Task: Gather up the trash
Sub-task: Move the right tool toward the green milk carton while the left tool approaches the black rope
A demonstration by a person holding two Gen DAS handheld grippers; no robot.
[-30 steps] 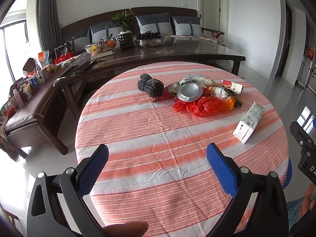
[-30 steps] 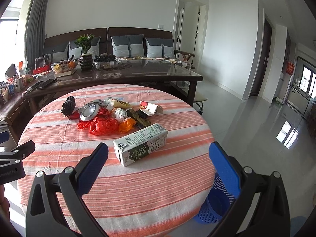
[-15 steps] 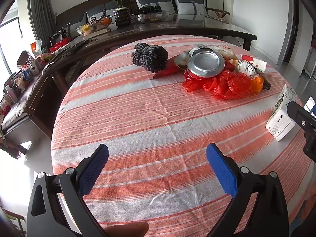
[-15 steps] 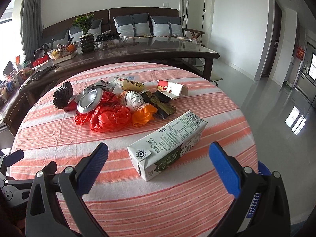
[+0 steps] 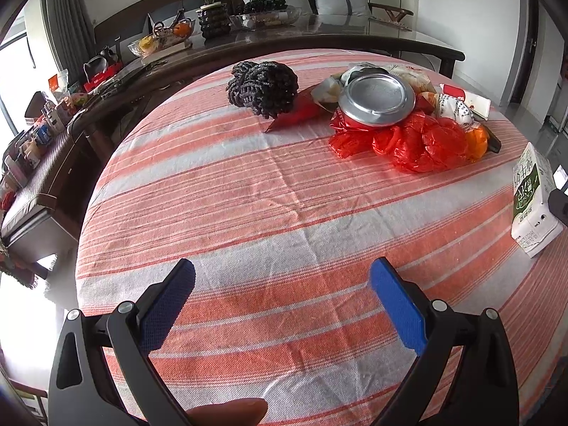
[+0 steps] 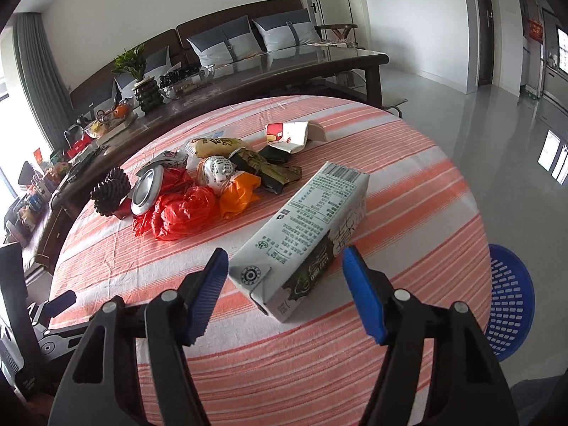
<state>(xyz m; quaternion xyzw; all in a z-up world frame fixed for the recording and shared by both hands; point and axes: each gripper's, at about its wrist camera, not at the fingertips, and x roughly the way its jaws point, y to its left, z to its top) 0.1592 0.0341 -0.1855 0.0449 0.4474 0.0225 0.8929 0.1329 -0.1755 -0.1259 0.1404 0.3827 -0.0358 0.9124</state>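
Our right gripper (image 6: 284, 266) has just been closing around the milk carton (image 6: 305, 234), pads not yet pressing it; our left gripper (image 5: 284, 284) hangs wide open, empty.

Left tongs (image 5: 282, 289) agape over striped tablecloth (image 5: 269, 213), trash pile (image 5: 401, 120) beyond, milk carton (image 5: 532, 198) rightward.

Bright daylight from the left (overexposed), fisheye-bent edges.

Dark sofa (image 6: 227, 35), glossy floor (image 6: 461, 117)
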